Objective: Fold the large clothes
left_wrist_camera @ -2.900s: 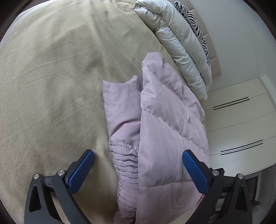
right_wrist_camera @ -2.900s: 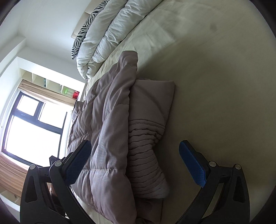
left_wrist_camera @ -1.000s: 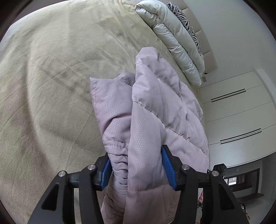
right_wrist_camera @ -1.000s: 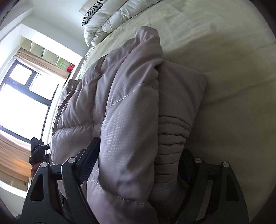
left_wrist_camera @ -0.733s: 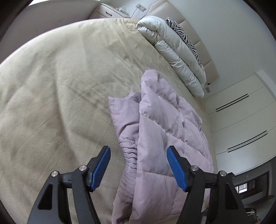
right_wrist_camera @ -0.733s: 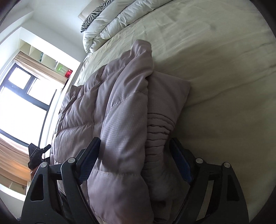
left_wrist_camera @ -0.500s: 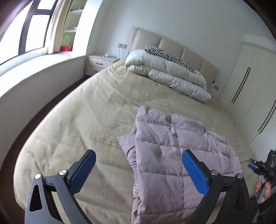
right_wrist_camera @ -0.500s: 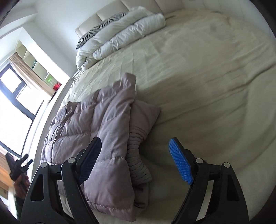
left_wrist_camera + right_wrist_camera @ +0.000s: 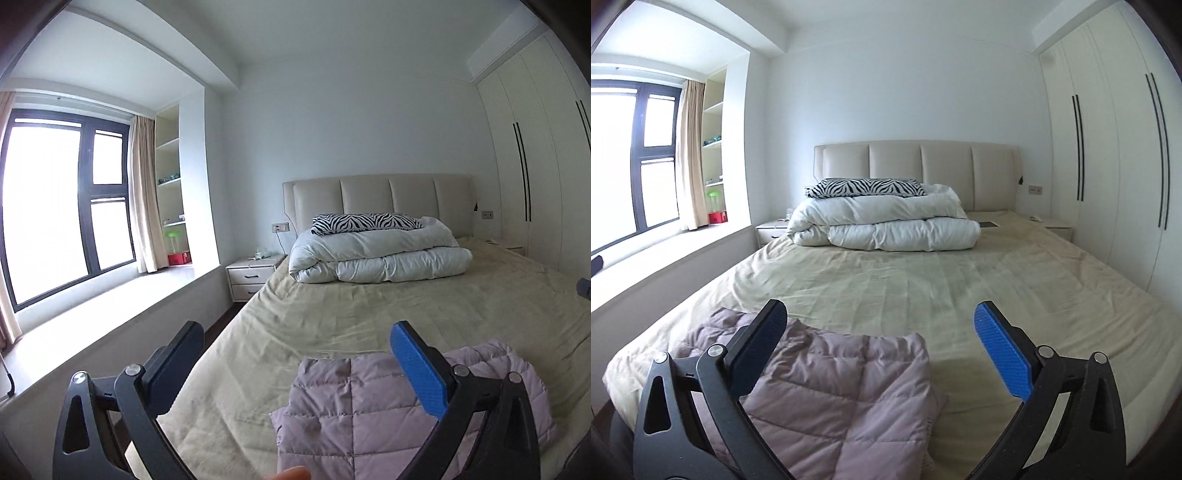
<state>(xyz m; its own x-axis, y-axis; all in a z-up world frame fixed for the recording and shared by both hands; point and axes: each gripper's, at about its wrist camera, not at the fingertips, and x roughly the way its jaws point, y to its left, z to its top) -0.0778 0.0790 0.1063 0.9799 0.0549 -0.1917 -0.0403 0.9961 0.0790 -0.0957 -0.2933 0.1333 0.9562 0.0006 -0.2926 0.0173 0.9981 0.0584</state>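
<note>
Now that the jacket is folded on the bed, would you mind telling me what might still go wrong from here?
The puffy jacket may spring back open, since neither hand-held gripper holds it: the left is open and the right is opening, both empty. The jacket also lies near the foot edge of the bed, so a bump might slide it off.

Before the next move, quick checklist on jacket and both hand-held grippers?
1. Left hand-held gripper empty, jaws wide apart: ok.
2. Right hand-held gripper empty, jaws opening: ok.
3. Jacket released, lying on the bed: ok.
4. Jacket folded into a compact rectangle: roughly ok; its near edge is out of view.
5. Jacket clear of the duvet at the headboard: ok.
6. More clothes left to fold: cannot tell, none in view.
</note>
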